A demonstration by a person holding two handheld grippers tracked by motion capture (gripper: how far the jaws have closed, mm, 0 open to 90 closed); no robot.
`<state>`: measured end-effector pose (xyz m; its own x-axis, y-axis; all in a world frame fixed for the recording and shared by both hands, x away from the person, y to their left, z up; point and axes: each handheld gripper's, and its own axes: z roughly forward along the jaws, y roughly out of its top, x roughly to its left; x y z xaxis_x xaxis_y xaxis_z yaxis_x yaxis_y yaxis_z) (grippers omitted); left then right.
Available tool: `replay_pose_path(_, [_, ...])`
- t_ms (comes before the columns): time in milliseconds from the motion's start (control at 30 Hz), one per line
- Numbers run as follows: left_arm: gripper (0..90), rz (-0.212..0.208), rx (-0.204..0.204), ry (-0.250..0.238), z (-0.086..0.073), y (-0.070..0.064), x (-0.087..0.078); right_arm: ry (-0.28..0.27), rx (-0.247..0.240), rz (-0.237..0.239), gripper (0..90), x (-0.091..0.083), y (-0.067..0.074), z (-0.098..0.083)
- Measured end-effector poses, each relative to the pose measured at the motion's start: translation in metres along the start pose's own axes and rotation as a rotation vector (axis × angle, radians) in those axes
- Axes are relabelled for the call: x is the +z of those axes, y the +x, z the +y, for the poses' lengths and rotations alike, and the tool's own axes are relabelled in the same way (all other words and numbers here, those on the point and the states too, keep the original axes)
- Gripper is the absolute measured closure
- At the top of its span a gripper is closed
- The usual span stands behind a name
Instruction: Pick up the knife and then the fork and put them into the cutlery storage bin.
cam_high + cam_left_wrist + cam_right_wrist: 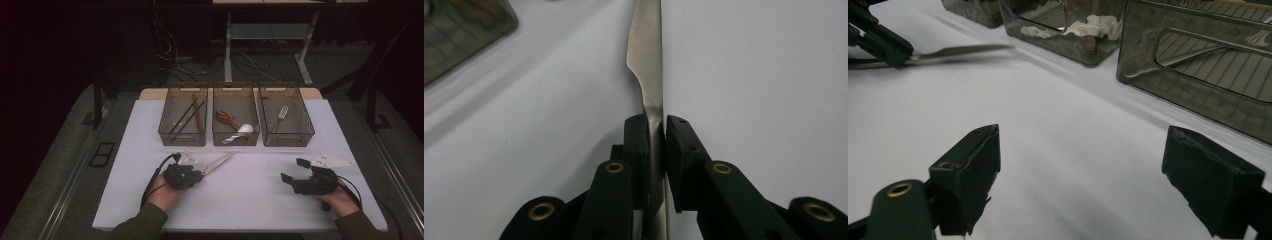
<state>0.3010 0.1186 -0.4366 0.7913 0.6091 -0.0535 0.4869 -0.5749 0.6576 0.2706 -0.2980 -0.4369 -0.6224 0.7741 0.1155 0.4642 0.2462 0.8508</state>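
Observation:
A metal table knife (218,163) lies over the white table, its blade pointing toward the baskets. My left gripper (199,174) is shut on the knife's handle; in the left gripper view both black pads press the knife (650,75) from each side, blade running straight ahead. My right gripper (294,170) rests at the table's right, its jaws wide apart with nothing between them. In the right gripper view its fingers (970,175) frame bare table, and the knife (960,51) shows at far left in the other gripper.
Three smoky plastic baskets stand in a row at the back: the left one (170,135) holds chopsticks, the middle one (235,141) spoons, the right one (302,137) a fork (281,116). The white tabletop (240,200) lies between the hands.

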Motion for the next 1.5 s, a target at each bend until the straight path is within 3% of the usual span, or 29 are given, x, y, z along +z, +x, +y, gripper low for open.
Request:
replay_pose_path(467, [79.4, -0.06, 0.021, -0.188, 0.013, -0.01, -0.022, -0.007, 0.002, 0.0, 15.2, 0.0, 0.0, 0.001])
replay_pose_path(700, [79.5, -0.095, 0.016, -0.265, 0.021, -0.015, -0.032, -0.029, 0.004, 0.035, 15.2, -0.001, 0.003, 0.007])
replay_pose_path(800, [79.5, -0.099, 0.019, -0.285, 0.024, -0.017, -0.034, -0.044, 0.012, 0.047, 15.2, -0.001, 0.004, 0.01])
replay_pose_path(933, [79.5, -0.111, 0.019, -0.304, 0.03, -0.017, -0.034, -0.021, 0.022, 0.074, 15.2, -0.001, 0.007, 0.02])
replay_pose_path(1000, [79.4, -0.108, 0.02, -0.311, 0.034, -0.017, -0.034, -0.013, 0.038, 0.096, 15.2, -0.001, 0.008, 0.027])
replay_pose_path(1100, [79.5, -0.1, 0.023, -0.314, 0.04, -0.017, -0.031, -0.014, 0.074, 0.167, 14.0, 0.001, 0.006, 0.037])
replay_pose_path(1133, [79.4, -0.103, 0.023, -0.318, 0.043, -0.017, -0.029, -0.015, 0.078, 0.161, 14.3, 0.003, 0.007, 0.04])
replay_pose_path(1233, [79.5, -0.103, 0.025, -0.327, 0.05, -0.019, -0.025, -0.024, 0.072, 0.172, 20.5, 0.007, 0.011, 0.051])
replay_pose_path(1500, [79.5, -0.105, 0.042, -0.35, 0.072, -0.027, -0.01, -0.088, 0.053, 0.26, 34.5, 0.024, 0.024, 0.079])
